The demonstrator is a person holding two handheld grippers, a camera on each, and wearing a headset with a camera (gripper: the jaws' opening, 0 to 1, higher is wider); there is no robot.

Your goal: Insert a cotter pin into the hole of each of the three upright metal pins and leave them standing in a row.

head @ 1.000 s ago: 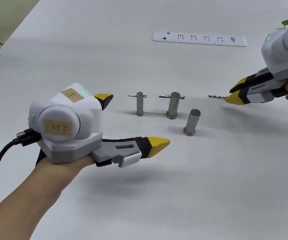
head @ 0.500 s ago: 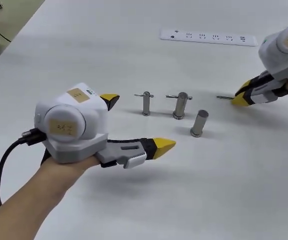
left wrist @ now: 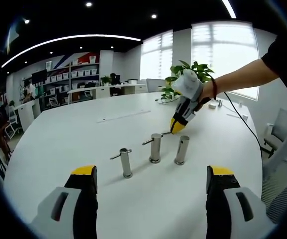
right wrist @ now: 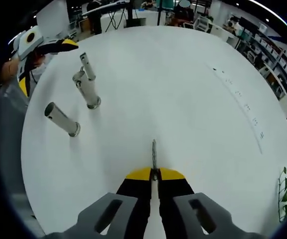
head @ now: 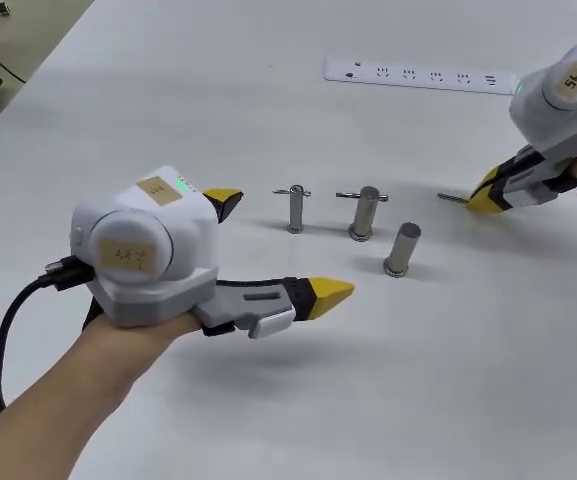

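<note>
The left gripper (head: 278, 245) hovers above the white desk (head: 168, 100), nearer the person than the row of pins. Its fingers (left wrist: 83, 174) are spread wide with nothing between them.

The right gripper (head: 483, 200) is low over the desk, to the right of the pins. Its fingers (right wrist: 139, 174) are closed on the held cotter pin (right wrist: 153, 152), which projects straight forward from the tips. Whether its free end touches the desk cannot be determined.

Three metal pins stand upright on the desk between the two grippers:
- The left pin (head: 296, 208) carries the first cotter pin (head: 291, 191) crosswise near its top.
- The middle pin (head: 365, 212), just beside it, carries the second cotter pin (head: 353, 196) in the same manner.
- The third pin (head: 403, 248) stands to the right of the middle pin and nearer the person, out of line with the other two.

The held cotter pin is well apart from the third pin. A power strip (head: 423, 75) lies flat on the far side of the desk.
</note>
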